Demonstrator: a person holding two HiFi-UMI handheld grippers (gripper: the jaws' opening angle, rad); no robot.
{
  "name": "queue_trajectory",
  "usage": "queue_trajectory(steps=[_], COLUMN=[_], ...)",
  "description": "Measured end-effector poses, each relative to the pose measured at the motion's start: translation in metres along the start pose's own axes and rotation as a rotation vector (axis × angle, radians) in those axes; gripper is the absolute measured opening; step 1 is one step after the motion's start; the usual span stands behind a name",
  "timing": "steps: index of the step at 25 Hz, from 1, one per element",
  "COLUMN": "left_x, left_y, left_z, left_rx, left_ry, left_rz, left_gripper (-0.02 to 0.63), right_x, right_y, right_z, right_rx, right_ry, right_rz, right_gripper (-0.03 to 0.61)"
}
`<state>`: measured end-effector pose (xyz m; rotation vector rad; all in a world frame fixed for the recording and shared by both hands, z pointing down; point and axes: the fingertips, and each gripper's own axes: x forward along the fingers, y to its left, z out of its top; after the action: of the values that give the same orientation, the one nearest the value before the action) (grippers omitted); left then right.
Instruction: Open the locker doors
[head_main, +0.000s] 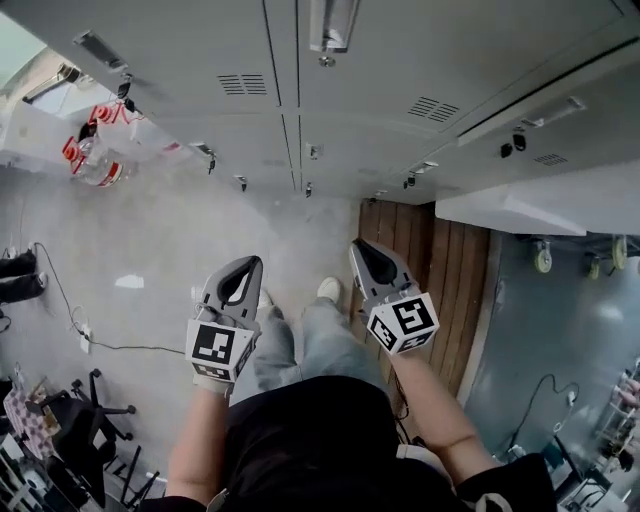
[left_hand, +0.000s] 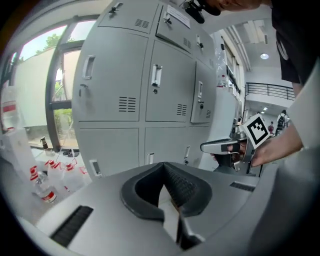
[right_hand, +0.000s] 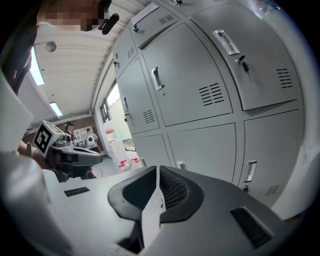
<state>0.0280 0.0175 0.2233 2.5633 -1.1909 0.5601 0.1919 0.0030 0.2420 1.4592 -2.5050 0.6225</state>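
A wall of grey locker doors (head_main: 300, 100) stands in front of me, each with a small metal handle (left_hand: 156, 75) and vent slots. In the left gripper view one upper door (left_hand: 172, 25) and one to the right (left_hand: 200, 102) look slightly ajar. Both grippers hang at waist height, well short of the lockers. My left gripper (head_main: 243, 272) is shut with nothing between its jaws (left_hand: 163, 170). My right gripper (head_main: 366, 256) is also shut and empty (right_hand: 157, 172), level with the left one.
Plastic water bottles with red labels (head_main: 95, 160) stand on the floor at the left by the window. A wooden slatted platform (head_main: 430, 270) lies at the right foot of the lockers. A cable (head_main: 70, 310) and a black chair (head_main: 85, 420) are at the left.
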Motion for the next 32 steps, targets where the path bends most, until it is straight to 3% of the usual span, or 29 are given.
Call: queue_trajectory(steps=[8,16,22,32], left_x=[0.004,0.012,0.032,0.057], left_y=[0.049,0.078,0.103,0.129], left_z=[-0.067,-0.157,-0.223,-0.312], left_rx=[-0.130,-0.191,-0.221,-0.282], left_ry=[0.008,0.069,0.088,0.131], left_rz=[0.130,0.134,0.183,0.219], left_gripper=[0.017,0.017,0.017,0.017], right_x=[0.077,0.149,0.198,0.263], right_y=[-0.006,-0.030,-0.049,-0.079], right_z=[-0.069,-0.134,-0.199,-0.303], right_rx=[-0.052,-0.054,-0.079,-0.080], right_ry=[0.090,0.109,0.149,0.245], right_rz=[0.011,-0.045,-0.063,-0.052], right_gripper=[0.029,0.031,0.041,0.146])
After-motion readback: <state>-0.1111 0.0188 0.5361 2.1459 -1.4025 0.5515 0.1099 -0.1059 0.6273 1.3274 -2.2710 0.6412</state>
